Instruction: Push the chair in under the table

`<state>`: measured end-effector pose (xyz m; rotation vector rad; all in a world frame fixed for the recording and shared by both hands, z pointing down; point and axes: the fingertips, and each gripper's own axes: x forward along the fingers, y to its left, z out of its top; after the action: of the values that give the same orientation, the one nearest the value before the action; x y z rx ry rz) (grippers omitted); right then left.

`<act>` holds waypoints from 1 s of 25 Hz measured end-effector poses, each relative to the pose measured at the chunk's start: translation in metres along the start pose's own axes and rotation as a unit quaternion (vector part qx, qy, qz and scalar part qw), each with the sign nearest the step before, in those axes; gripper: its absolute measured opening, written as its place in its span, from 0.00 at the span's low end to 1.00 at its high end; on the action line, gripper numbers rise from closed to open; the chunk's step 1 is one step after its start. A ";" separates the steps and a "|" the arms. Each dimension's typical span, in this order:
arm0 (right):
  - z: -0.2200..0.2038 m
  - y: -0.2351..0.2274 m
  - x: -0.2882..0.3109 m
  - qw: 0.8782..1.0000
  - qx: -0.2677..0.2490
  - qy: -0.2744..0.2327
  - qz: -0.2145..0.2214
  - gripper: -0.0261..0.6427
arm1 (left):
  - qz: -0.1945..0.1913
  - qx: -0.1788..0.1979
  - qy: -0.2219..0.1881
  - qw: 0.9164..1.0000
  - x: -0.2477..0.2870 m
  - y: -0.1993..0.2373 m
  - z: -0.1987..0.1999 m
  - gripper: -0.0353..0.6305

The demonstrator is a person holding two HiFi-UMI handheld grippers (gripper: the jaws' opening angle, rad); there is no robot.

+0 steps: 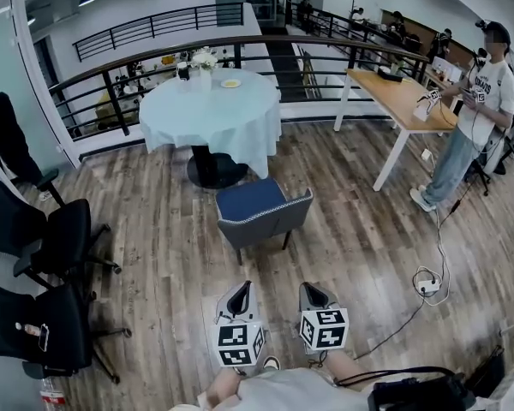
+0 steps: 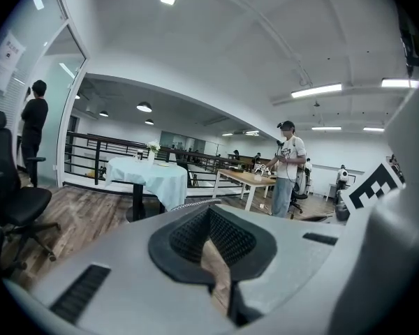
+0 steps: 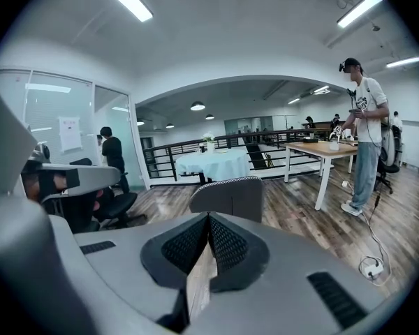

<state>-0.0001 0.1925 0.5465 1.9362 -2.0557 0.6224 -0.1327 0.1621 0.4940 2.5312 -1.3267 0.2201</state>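
Left claw [image 1: 240, 289] and right claw [image 1: 312, 290], closed, face chair [image 1: 261, 209]; vase [image 1: 205, 78] holds flowers [image 1: 204, 57].

open floor [image 1: 240, 268] ahead; office chairs [image 1: 43, 247] left.

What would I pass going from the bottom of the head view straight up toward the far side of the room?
Left tool and right tool, side by side → blue-seated chair → round table → black railing.
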 end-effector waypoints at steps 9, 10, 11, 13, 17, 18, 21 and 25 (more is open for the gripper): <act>0.000 -0.016 0.022 1.000 -0.001 0.016 0.024 0.06 | 0.026 -0.007 0.015 1.000 0.020 0.003 -0.006 0.06; 0.000 -0.016 0.023 1.000 -0.001 0.016 0.026 0.06 | 0.029 -0.008 0.019 0.999 0.022 0.004 -0.008 0.06; 0.000 -0.017 0.024 1.000 0.000 0.015 0.026 0.06 | 0.031 -0.010 0.022 0.999 0.024 0.005 -0.010 0.06; -0.001 -0.023 0.026 1.000 0.004 0.017 0.023 0.06 | 0.030 -0.014 0.028 0.999 0.029 0.004 -0.013 0.06; -0.004 -0.037 0.035 0.999 0.012 0.025 0.015 0.06 | 0.026 -0.016 0.030 0.999 0.044 0.003 -0.015 0.06; -0.004 -0.040 0.040 0.999 0.015 0.026 0.014 0.06 | 0.025 -0.016 0.031 0.999 0.049 0.004 -0.016 0.06; -0.001 -0.049 0.056 0.999 0.019 0.028 0.010 0.06 | 0.022 -0.014 0.034 0.999 0.067 0.006 -0.016 0.06; 0.014 -0.060 0.083 0.999 0.020 0.024 0.011 0.06 | 0.022 -0.016 0.033 0.999 0.099 0.014 -0.011 0.06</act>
<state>0.0538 0.1110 0.5808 1.9028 -2.0528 0.7131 -0.0883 0.0807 0.5329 2.4494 -1.3500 0.2864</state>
